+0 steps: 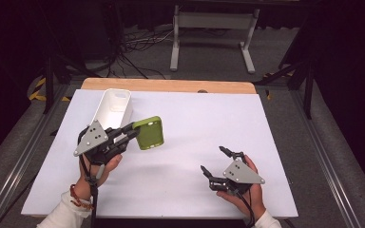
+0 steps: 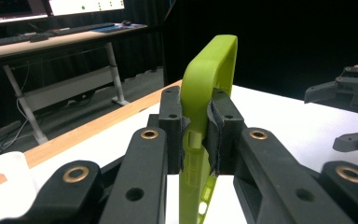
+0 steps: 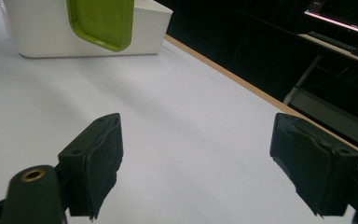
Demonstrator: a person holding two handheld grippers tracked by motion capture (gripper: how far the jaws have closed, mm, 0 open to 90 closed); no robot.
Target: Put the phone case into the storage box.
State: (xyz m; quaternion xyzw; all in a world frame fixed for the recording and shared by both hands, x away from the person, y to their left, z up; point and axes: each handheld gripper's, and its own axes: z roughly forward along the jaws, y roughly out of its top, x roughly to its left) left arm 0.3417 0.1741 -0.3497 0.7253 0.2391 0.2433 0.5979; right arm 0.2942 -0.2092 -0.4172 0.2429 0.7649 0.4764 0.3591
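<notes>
Thing in hand: a green tray — a shallow, rounded-corner plastic piece with a raised rim, held up off the tabletop at the left side, just right of the white bin.
Left tool: clamped on the green tray's rim; in the left gripper view its two black pads pinch the thin wall from both sides, with the tray standing on edge between them.
Right tool: jaws spread wide with nothing between them, low over the tabletop at the near right, well apart from the tray.
Weight: it looks light — thin-walled moulded plastic, carried from one edge without visible sag.
Stiffness: probably fairly stiff along the rim, though a wall this thin may flex a little if squeezed hard.
Surface: smooth and slightly glossy, so likely slippery; the grip depends on pad friction rather than any ledge.
Fragility: low, by my reading; a drop would bounce it rather than break it.
Where to hold: the rim, as now. The pinch sits near one end, so the long free part can swing about the pads if the hand turns fast.
White bin: open-topped, lying at the far left of the tabletop; the right gripper view shows the tray in front of its wall.
</notes>
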